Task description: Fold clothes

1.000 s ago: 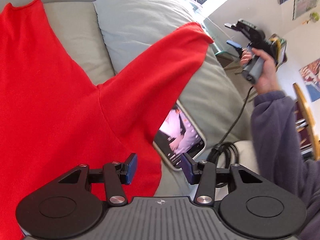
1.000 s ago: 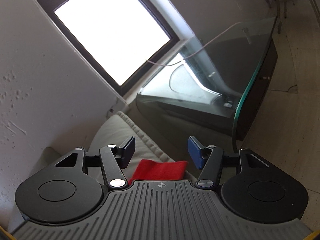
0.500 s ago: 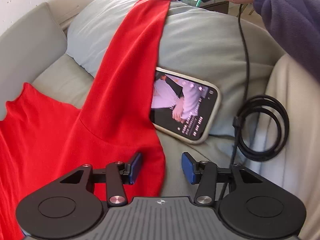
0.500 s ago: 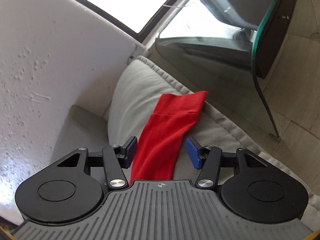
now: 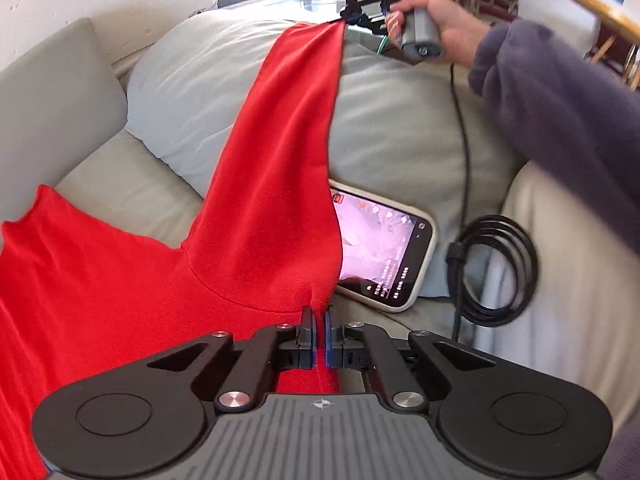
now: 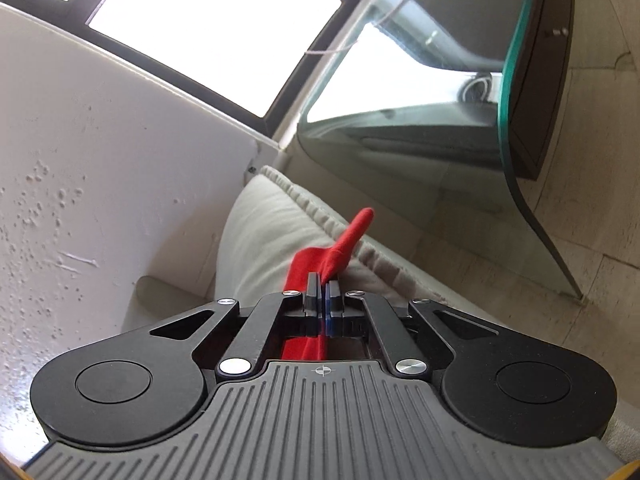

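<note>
A red long-sleeved top [image 5: 120,280] lies spread over the grey sofa, its body at the lower left and one sleeve [image 5: 280,140] stretched up over a grey cushion [image 5: 192,92]. My left gripper [image 5: 319,320] is shut on the fabric near the armpit, at the sleeve's lower edge. In the left wrist view my right gripper [image 5: 360,16], held in a hand with a purple sleeve, pinches the cuff at the far end. The right wrist view shows that gripper [image 6: 322,286] shut on the red cuff [image 6: 340,248], whose tip pokes out past the fingers.
A phone [image 5: 384,248] with a lit screen lies on the cushion right beside the sleeve, partly under it. A coiled black cable [image 5: 496,268] sits to its right. A glass-topped table [image 6: 460,120] stands beyond the sofa arm [image 6: 280,232], below a window [image 6: 220,40].
Both grippers were open and have shut on the red top: the left near the armpit, the right on the cuff. The sleeve is now pulled straight between them.
</note>
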